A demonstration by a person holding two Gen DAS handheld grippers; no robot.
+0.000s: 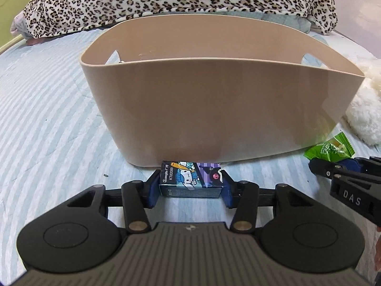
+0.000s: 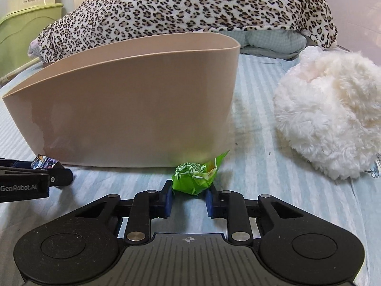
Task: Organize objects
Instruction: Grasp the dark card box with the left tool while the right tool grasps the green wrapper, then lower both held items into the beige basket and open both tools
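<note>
A tall beige plastic basket [image 1: 214,109] stands on the striped bed sheet, also in the right wrist view [image 2: 133,109]. My left gripper [image 1: 190,186] is shut on a small cartoon-printed box [image 1: 191,178], just in front of the basket's base; the box also shows in the right wrist view [image 2: 45,162]. My right gripper [image 2: 189,194] is shut on a green candy wrapper [image 2: 196,177], low by the basket's right corner. The wrapper [image 1: 329,149] and the right gripper [image 1: 333,168] show at the right edge of the left wrist view.
A fluffy white plush [image 2: 331,119] lies to the right of the basket. A leopard-print blanket [image 2: 190,7] is piled behind it. A green cabinet [image 2: 21,33] stands at the far left. Light blue striped sheet [image 1: 47,119] covers the bed.
</note>
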